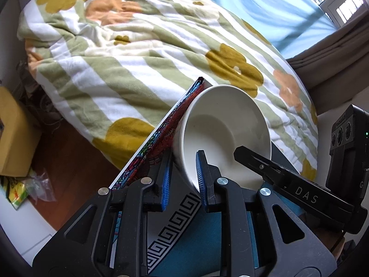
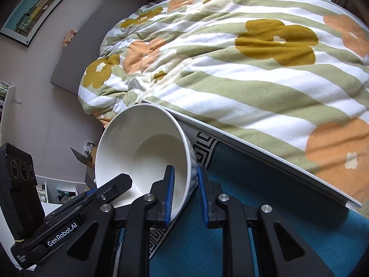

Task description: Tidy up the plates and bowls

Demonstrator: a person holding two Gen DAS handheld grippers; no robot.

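A white bowl [image 1: 221, 129] is held tilted above a teal board with a black-and-white key border [image 1: 175, 219]. My left gripper [image 1: 183, 180] straddles the bowl's near left rim, one blue pad inside and one outside, with some gap at the outer pad. My right gripper [image 2: 185, 189] straddles the opposite rim of the same bowl [image 2: 143, 147], its fingers close against the wall. Each gripper shows in the other's view, the right one [image 1: 276, 173] and the left one [image 2: 92, 198].
A bed with a green-striped flowered blanket [image 1: 143, 53] fills the space behind. The teal board's white edge [image 2: 265, 159] lies against the bed. A yellow box [image 1: 13, 136] and plastic bags [image 1: 34, 184] lie on the wooden floor at the left. A framed picture [image 2: 39, 7] hangs on the wall.
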